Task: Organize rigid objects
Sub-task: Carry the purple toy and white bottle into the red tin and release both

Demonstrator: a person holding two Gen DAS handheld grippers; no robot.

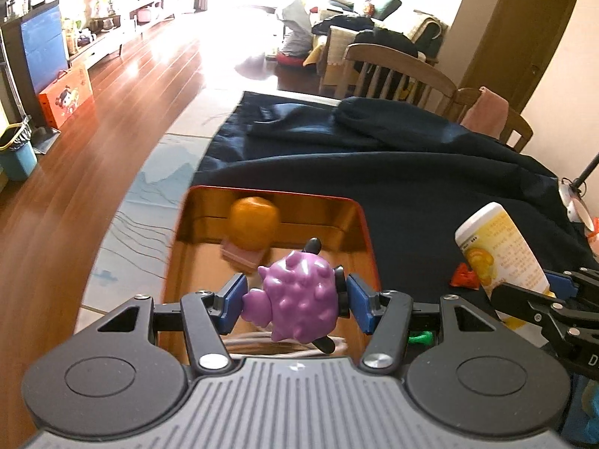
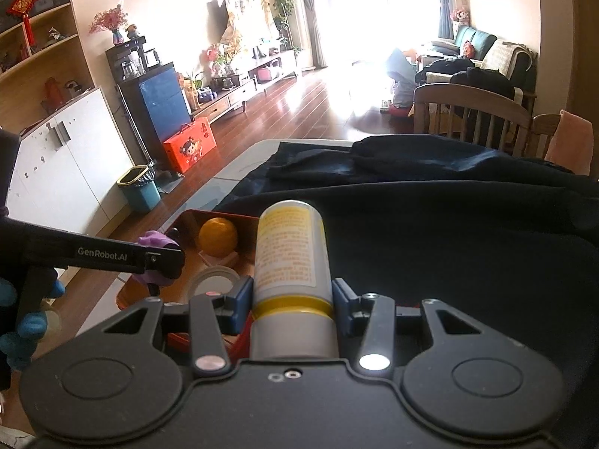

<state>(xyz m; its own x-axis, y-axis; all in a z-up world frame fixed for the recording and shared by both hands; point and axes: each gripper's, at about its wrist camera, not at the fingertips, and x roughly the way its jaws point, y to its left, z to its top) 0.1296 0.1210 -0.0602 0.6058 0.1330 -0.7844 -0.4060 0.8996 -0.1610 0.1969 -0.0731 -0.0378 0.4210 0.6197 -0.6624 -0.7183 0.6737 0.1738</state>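
Note:
My left gripper (image 1: 295,299) is shut on a purple bumpy toy (image 1: 297,297) and holds it over the orange tin box (image 1: 359,220). Inside the box lie an orange fruit (image 1: 254,222), a pink block (image 1: 243,254) and a roll of tape (image 2: 213,280). My right gripper (image 2: 292,293) is shut on a white and yellow bottle (image 2: 290,250), held beside the box's right side above the dark cloth. In the left wrist view the bottle (image 1: 501,247) and the right gripper (image 1: 531,295) appear at the right edge. In the right wrist view the left gripper (image 2: 161,262) with the purple toy (image 2: 155,241) shows at the left.
The table is covered by a dark blue cloth (image 1: 411,172), bunched at the far end. A small red item (image 1: 464,277) and a green piece (image 1: 421,336) lie on the cloth by the box. Wooden chairs (image 1: 397,71) stand behind the table. The table's left edge drops to the wooden floor.

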